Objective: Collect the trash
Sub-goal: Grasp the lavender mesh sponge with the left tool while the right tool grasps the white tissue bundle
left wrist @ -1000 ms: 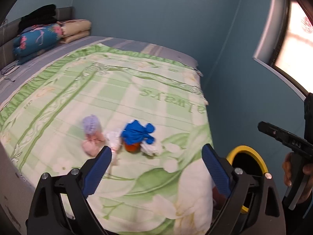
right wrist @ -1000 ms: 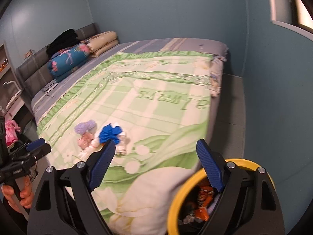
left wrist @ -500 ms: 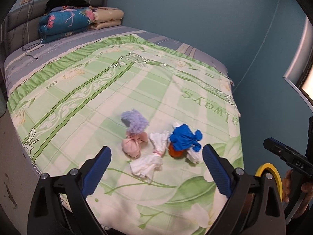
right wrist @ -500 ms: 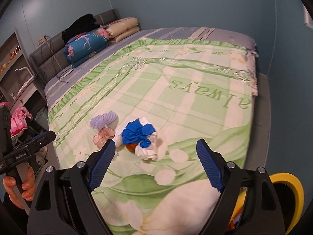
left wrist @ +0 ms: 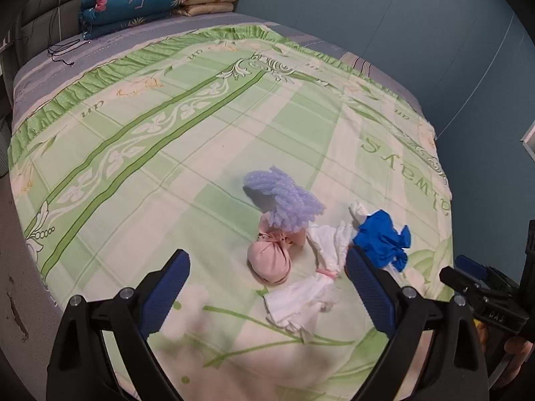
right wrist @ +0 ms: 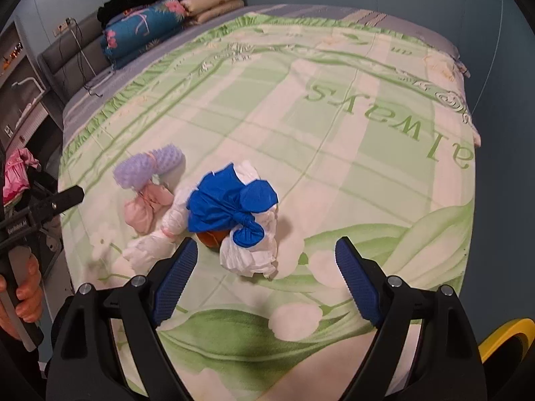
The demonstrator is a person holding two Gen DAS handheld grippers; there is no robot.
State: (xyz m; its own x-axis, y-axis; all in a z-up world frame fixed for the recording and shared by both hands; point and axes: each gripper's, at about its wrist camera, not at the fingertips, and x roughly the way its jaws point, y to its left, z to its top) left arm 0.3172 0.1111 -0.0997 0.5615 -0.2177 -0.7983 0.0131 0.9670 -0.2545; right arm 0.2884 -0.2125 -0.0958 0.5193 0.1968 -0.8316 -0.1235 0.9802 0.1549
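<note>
Count on the bed (left wrist: 140, 153), all bunched near its near edge:
- 1 lilac bubble-wrap bundle (left wrist: 287, 200) (right wrist: 147, 167)
- 1 pink knotted bag (left wrist: 271, 260) (right wrist: 145, 207)
- 2 white knotted bags: one long (left wrist: 311, 287) (right wrist: 157, 237), one crumpled (right wrist: 250, 254)
- 1 blue knotted bag (left wrist: 383, 240) (right wrist: 230, 204)
- 1 orange item (right wrist: 210, 239), mostly hidden under the blue one

At the head end: 1 folded blue floral quilt (left wrist: 130, 3) (right wrist: 140, 30), 2 stacked beige pillows (left wrist: 207, 0) (right wrist: 214, 1).

Off the bed's near right corner: 1 yellow-rimmed bin (right wrist: 501, 341).
</note>
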